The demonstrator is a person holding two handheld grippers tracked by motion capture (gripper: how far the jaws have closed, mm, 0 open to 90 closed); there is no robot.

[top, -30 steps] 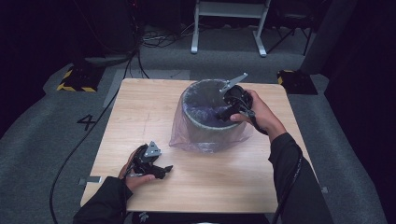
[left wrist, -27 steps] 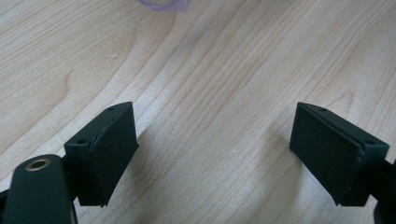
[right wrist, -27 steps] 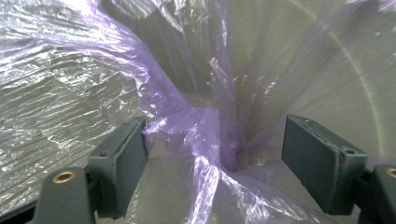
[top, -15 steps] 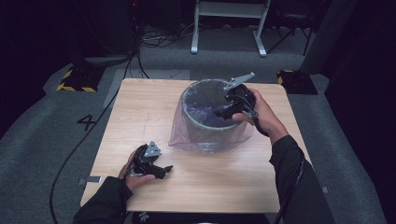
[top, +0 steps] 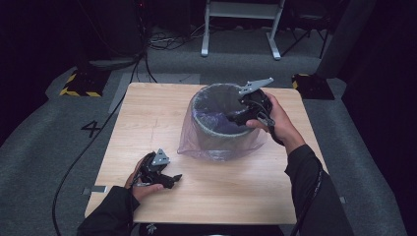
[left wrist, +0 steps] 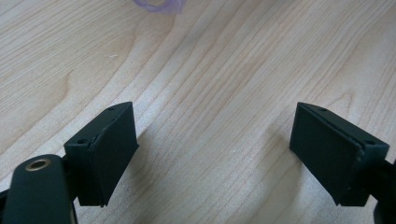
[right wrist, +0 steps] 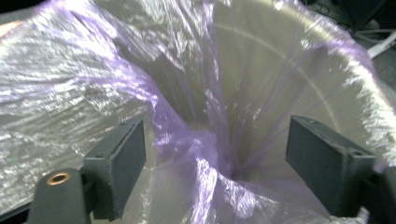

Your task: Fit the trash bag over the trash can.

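High view: painted "4" (top: pixel 92 129) on grey carpet left of pale wood-grain table (top: pixel 147 113). Round grey bin (top: pixel 219 123) mid-table, lined with thin crinkly purple bag (top: pixel 196 142). Right gripper (top: pixel 235 117) inside rim, released, jaws wide around loose film. Left gripper (top: pixel 173 179) near front edge, released over bare wood.

This is looking like a lab or recording studio rather than a home. A plain wooden table (top: pixel 147 118) is standing alone on grey carpet (top: pixel 44 142), with darkness surrounding it. Black cables (top: pixel 93 142) are trailing across the floor past the table's left edge. Yellow-and-black hazard-striped blocks (top: pixel 78 86) are sitting beyond its far corners, a painted number 4 (top: pixel 92 129) is marking the carpet, and a white metal stand (top: pixel 241 24) is rising behind the far edge.
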